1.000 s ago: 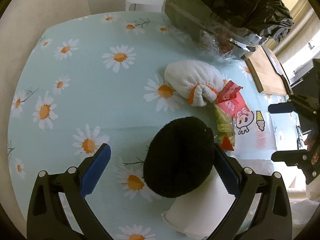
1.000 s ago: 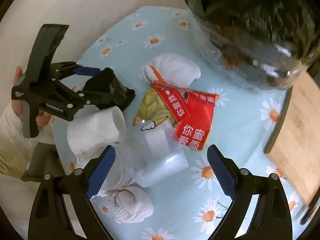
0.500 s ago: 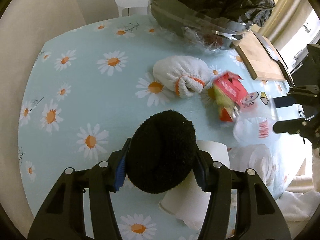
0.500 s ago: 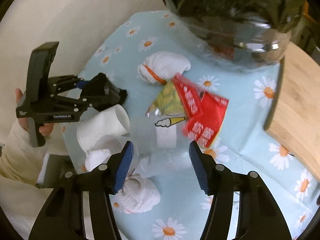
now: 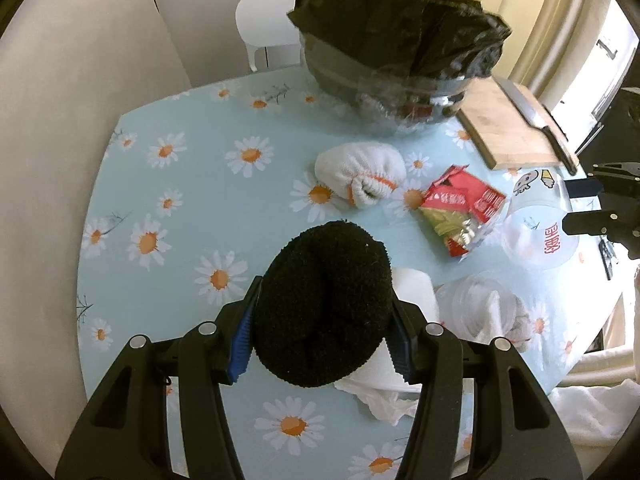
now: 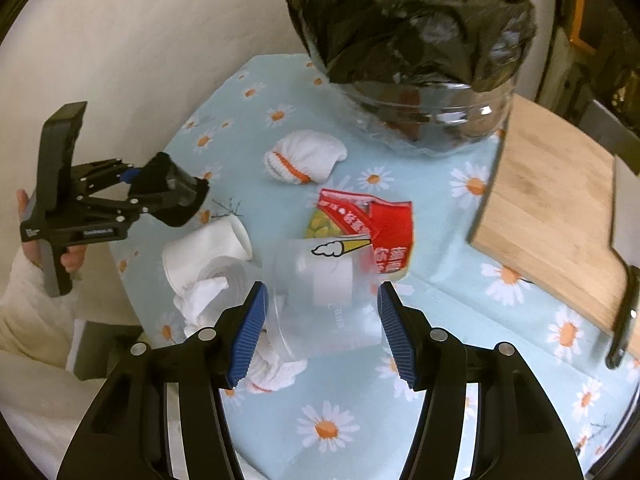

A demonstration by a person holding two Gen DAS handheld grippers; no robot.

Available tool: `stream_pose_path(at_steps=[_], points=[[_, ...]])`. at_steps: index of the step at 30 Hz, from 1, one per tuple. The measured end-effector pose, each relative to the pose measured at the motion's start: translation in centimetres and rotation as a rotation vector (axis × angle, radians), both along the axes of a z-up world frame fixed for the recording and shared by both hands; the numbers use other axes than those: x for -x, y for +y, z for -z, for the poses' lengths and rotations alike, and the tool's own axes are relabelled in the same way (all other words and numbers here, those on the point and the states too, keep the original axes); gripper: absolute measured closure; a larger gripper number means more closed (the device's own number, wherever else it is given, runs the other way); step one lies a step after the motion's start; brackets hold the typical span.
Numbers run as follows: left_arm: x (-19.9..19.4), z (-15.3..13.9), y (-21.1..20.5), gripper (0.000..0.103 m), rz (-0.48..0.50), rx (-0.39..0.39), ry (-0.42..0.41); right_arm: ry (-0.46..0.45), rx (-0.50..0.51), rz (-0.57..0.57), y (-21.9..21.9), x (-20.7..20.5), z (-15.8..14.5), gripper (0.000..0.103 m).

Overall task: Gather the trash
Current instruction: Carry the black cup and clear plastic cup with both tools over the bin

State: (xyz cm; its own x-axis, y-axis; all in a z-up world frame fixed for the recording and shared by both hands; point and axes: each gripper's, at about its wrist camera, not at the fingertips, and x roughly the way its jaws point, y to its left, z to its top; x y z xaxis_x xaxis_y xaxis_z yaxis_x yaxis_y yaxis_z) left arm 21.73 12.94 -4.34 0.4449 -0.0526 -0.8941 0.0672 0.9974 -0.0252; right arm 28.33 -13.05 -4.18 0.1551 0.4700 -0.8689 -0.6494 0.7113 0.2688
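Observation:
My left gripper (image 5: 325, 322) is shut on a black fuzzy rolled ball (image 5: 324, 280) and holds it above the daisy-print table (image 5: 192, 208); it also shows at the left of the right wrist view (image 6: 160, 196). A clear plastic cup (image 6: 320, 292) with a cartoon print lies sideways between the blue pads of my right gripper (image 6: 320, 312), which is shut on it and has it off the table. A red and yellow snack wrapper (image 6: 372, 224) lies flat beyond the cup. The bin with a black bag liner (image 6: 420, 48) stands at the table's far side.
A rolled white sock (image 5: 360, 172) lies between wrapper and bin. A tipped white paper cup (image 6: 208, 248) and crumpled tissues (image 6: 204, 292) sit near the front edge. A wooden cutting board (image 6: 560, 208) with a knife (image 6: 624, 320) fills the right side. A white chair (image 5: 264, 20) stands behind.
Both grippers went from wide open to shut, the left on the black ball and the right on the clear cup. Both have since risen from the table with their loads.

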Motion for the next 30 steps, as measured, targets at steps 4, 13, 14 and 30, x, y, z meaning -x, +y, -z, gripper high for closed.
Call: stream_pose_path(at_steps=[4, 13, 14, 30], points=[[0.5, -0.7, -0.1, 0.047, -0.002, 0.008, -0.021, -0.035, 0.019, 0.024, -1.3, 0.7, -1.7, 0.05], [1.1, -3.2, -0.9, 0.047, 0.008, 0.013, -0.063, -0.081, -0.01, 0.1, -3.2, 2.5, -4.9, 0.05], [1.1, -3.6, -1.0, 0.047, 0.015, 0.008, -0.07, -0.089, -0.021, 0.109, -3.4, 2.8, -5.5, 0.05], [1.0, -8.5, -2.9, 0.047, 0.021, -0.032, -0.079, -0.232, -0.068, 0.165, -5.7, 6.2, -11.5, 0.05]])
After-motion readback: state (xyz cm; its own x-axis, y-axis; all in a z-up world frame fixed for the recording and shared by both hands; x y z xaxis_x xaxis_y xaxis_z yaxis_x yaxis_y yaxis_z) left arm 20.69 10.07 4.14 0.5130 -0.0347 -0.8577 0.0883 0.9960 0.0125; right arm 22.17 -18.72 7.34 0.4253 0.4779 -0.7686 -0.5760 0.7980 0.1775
